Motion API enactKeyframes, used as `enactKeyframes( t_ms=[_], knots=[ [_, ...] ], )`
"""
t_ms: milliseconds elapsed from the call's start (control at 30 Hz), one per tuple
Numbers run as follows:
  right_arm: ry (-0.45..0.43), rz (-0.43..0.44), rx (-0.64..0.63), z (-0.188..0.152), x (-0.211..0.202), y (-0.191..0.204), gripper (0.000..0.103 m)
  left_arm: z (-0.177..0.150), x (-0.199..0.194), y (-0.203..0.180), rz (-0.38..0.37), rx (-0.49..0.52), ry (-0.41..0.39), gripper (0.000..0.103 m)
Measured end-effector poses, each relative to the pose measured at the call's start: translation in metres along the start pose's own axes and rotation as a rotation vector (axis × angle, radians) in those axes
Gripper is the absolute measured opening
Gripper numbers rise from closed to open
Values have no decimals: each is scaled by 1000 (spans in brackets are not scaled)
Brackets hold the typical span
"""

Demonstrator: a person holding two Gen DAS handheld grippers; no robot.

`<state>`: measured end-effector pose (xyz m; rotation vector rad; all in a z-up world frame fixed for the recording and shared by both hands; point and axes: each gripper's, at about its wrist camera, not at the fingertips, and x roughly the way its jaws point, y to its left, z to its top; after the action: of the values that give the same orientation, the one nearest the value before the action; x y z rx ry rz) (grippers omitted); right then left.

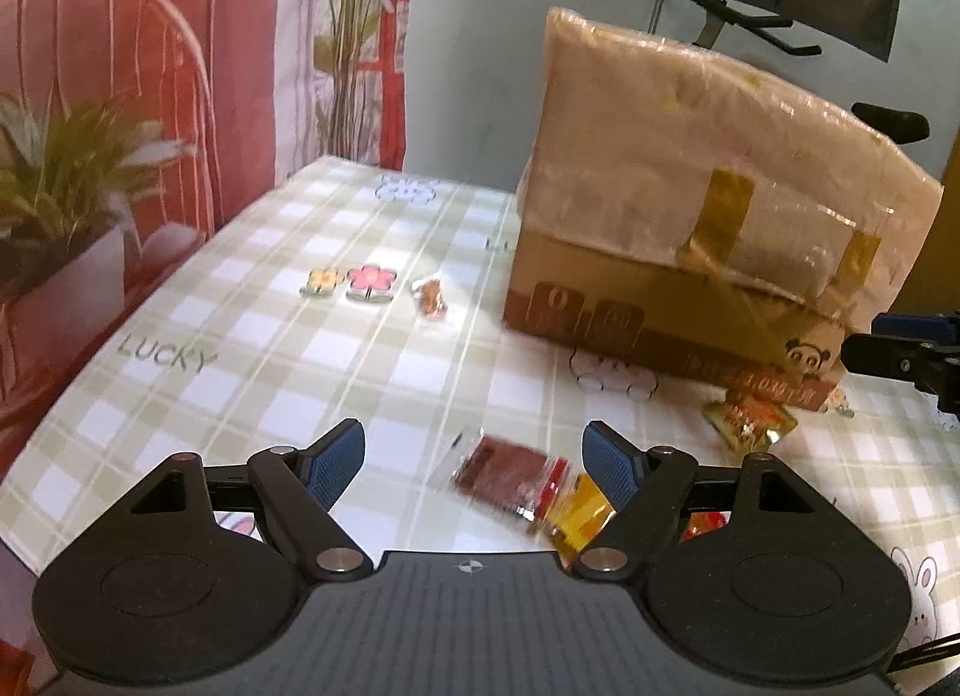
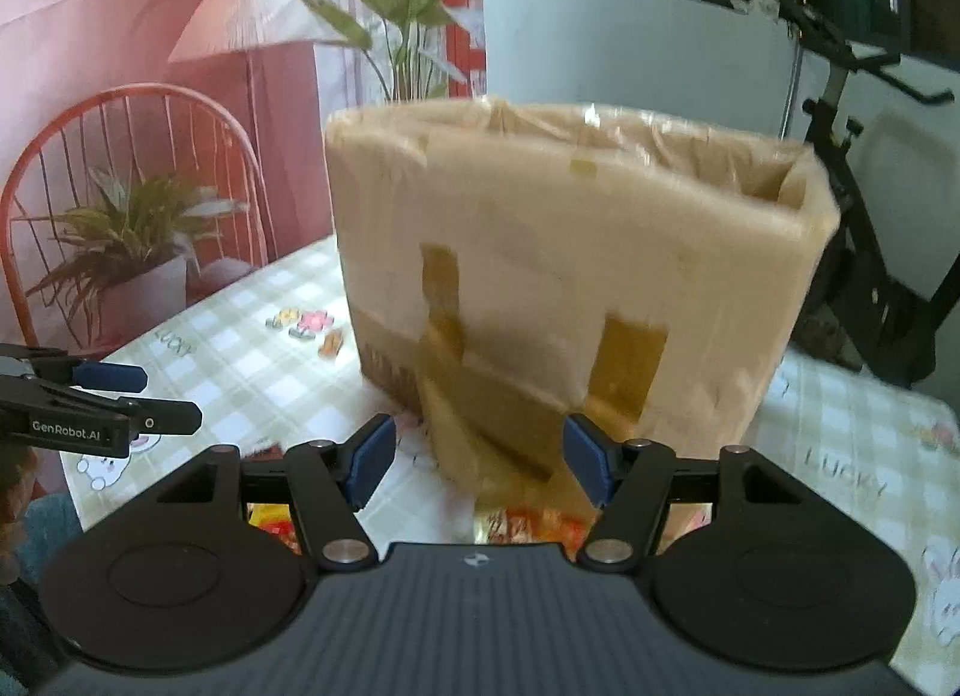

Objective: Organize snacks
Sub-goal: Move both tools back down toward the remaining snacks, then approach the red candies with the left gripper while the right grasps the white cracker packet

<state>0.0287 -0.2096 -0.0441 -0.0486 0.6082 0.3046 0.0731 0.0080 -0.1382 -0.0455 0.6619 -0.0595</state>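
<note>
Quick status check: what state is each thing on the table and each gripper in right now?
Left gripper: open, empty, above the snacks.
Right gripper: open, empty, facing the box.
Cardboard box: upright, top open, plastic-wrapped and taped.
Dark red snack packet: flat on the tablecloth, sealed.
Gold packet: lying against the box.
Small brown candy: lying apart, alone.

Your right gripper's body is hiding most of the snack packets (image 2: 528,522) below the blurred cardboard box (image 2: 570,252). The left gripper's finger (image 1: 612,474) is covering part of a yellow packet (image 1: 579,516); the lettering on it is blurring beyond reading.
</note>
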Motion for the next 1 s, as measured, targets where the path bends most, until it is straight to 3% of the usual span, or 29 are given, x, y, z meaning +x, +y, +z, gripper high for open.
enactKeyframes(
  t_ms=[300, 1000],
  knots=[
    [49, 3, 67, -24, 3, -4, 68, -9, 3, 0, 1, -6, 22, 82],
    [116, 12, 46, -48, 9, 15, 70, -23, 2, -2, -17, -2, 64, 82]
  ],
)
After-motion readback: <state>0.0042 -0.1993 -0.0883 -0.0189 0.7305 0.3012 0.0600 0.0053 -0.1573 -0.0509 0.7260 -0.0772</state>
